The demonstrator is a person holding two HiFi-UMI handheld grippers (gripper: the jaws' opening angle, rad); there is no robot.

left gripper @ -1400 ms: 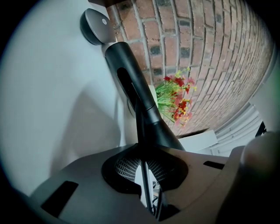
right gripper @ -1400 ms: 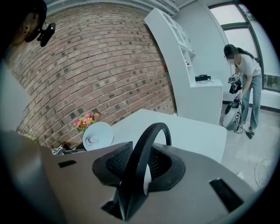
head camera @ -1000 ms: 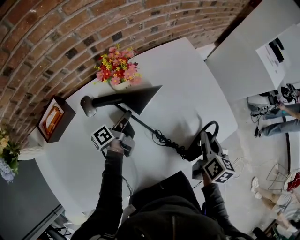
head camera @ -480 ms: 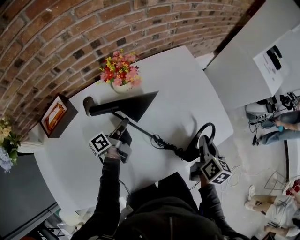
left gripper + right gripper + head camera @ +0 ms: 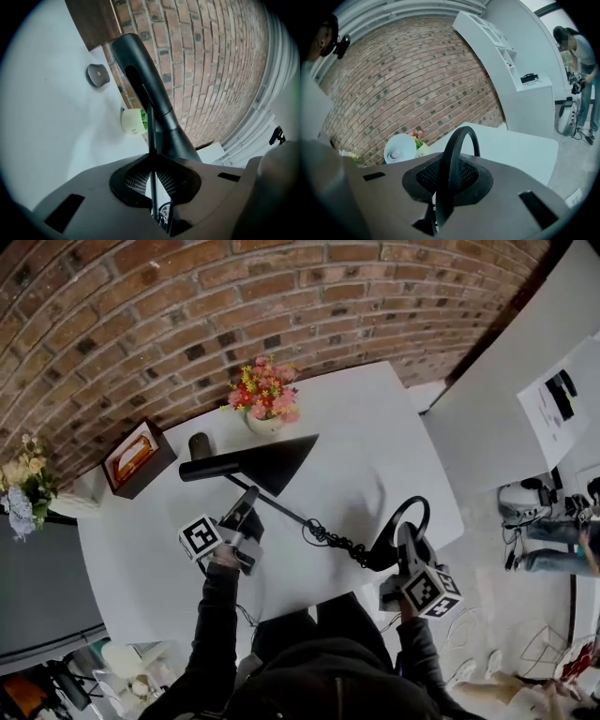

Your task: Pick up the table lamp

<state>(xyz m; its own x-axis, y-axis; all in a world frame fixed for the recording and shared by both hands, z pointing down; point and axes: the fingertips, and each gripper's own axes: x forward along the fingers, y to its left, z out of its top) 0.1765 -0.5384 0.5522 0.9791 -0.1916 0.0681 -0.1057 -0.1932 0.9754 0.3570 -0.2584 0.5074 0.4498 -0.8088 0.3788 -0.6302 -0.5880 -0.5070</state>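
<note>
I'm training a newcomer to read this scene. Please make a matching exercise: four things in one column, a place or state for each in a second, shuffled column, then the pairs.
1. left gripper
2. right gripper
3. flowers
4. wooden box

A. at the left end of the table, by the brick wall
B. shut on the lamp's ring base
C. just beyond the lamp's shade, near the wall
D. shut on the lamp's thin rod

Pairs: 1-D, 2-B, 3-C, 4-A.

The right gripper's jaws have just been closing on the ring.
</note>
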